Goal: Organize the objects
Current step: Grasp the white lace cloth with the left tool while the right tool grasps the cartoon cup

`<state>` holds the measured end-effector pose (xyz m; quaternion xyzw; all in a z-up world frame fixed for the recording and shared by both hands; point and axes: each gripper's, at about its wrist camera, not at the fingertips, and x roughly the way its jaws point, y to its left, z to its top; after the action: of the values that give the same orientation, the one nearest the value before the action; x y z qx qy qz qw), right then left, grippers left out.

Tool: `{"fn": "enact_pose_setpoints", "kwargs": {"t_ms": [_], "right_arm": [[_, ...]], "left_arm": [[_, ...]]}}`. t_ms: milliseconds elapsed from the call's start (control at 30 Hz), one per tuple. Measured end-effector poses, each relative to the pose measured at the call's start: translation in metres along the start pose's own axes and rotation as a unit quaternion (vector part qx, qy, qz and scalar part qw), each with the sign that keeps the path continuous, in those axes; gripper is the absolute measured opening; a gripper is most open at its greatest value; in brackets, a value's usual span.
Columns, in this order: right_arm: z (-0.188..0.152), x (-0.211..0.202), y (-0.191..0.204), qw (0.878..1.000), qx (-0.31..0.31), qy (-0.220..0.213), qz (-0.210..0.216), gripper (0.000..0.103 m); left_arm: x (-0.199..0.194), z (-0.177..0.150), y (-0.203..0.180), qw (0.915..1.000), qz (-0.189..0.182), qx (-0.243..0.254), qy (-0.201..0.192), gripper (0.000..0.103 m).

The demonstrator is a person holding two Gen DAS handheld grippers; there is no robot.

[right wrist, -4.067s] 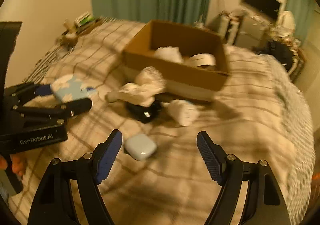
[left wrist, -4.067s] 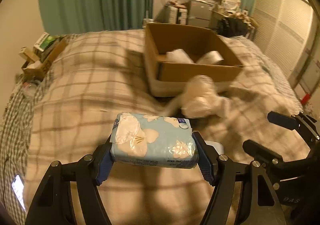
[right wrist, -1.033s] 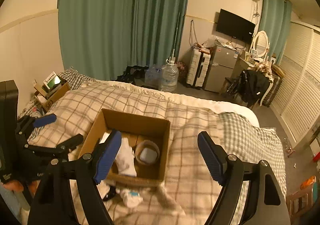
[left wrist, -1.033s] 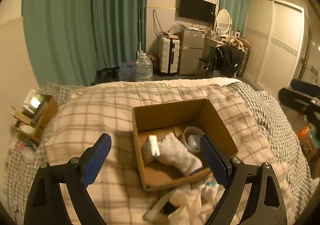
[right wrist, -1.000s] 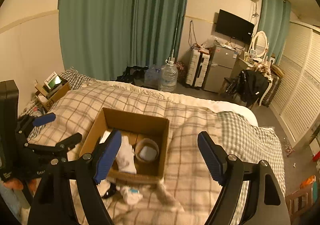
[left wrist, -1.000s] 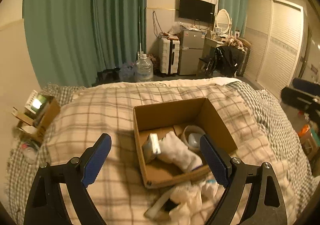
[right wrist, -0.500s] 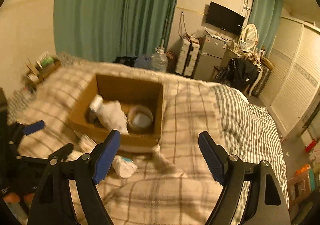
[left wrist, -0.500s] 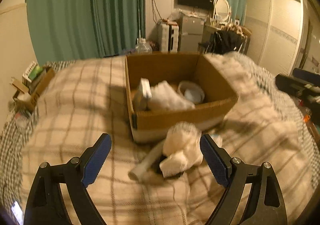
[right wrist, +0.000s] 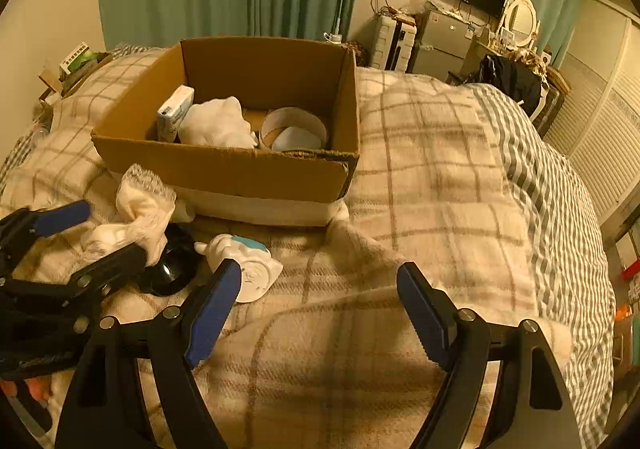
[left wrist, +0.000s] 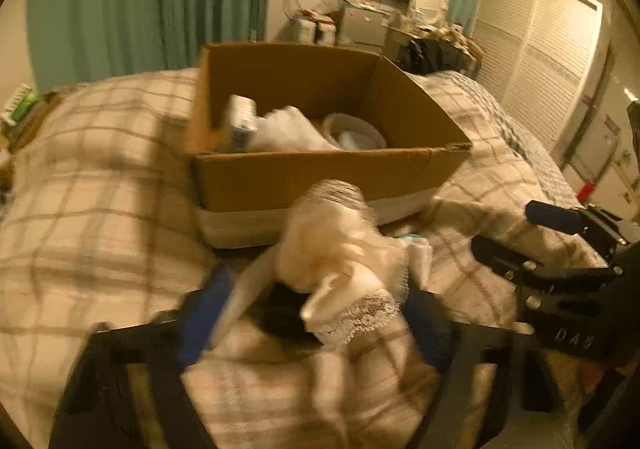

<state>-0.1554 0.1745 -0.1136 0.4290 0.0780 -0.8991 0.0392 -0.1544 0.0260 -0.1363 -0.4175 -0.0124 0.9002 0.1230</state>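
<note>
The left gripper [left wrist: 316, 313] is spread around the white sock [left wrist: 340, 261] at 6 o'clock of the box [left wrist: 320, 177]. It looks soft, light and floppy, so grab its fat middle. The right gripper [right wrist: 320, 301] is spread, holding nothing.

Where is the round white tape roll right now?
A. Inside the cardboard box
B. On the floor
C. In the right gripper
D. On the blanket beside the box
A: the tape roll sits inside the cardboard box, next to the white cloth, while the right gripper is open and holds nothing.
</note>
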Motion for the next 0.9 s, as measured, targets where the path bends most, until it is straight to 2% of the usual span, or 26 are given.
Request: {"fn": "enact_pose_setpoints", "kwargs": {"t_ms": [33,67,167,333,467,600,833,900], "right_arm": [[0.0,0.0,0.0,1.0,-0.002,0.002,-0.002,0.08],[0.0,0.001,0.002,1.0,-0.003,0.004,-0.004,0.08],[0.0,0.003,0.006,1.0,-0.011,0.008,-0.004,0.08],[0.002,0.01,0.017,0.999,-0.016,0.018,0.023,0.08],[0.005,0.024,0.028,0.998,-0.026,0.039,0.029,0.08],[0.011,0.045,0.038,0.997,-0.025,0.067,0.039,0.08],[0.016,0.086,0.049,0.991,-0.028,0.121,0.05,0.081],[0.015,0.089,0.051,0.991,-0.032,0.123,0.052,0.08]], "left_arm": [[0.007,0.002,-0.001,0.9998,-0.008,-0.001,0.017,0.042],[0.012,0.002,0.0,0.9995,-0.011,-0.005,0.029,0.023],[0.01,0.001,0.009,0.9988,-0.02,-0.03,0.032,0.013],[-0.03,0.005,0.022,0.9979,-0.021,-0.059,-0.019,0.012],[-0.052,0.006,0.034,0.9973,0.006,-0.064,-0.036,0.012],[-0.05,0.003,0.044,0.9971,0.028,-0.064,-0.028,0.012],[-0.029,-0.004,0.05,0.9972,0.031,-0.068,0.001,0.012],[-0.024,-0.005,0.048,0.9973,0.034,-0.065,0.008,0.012]]}}
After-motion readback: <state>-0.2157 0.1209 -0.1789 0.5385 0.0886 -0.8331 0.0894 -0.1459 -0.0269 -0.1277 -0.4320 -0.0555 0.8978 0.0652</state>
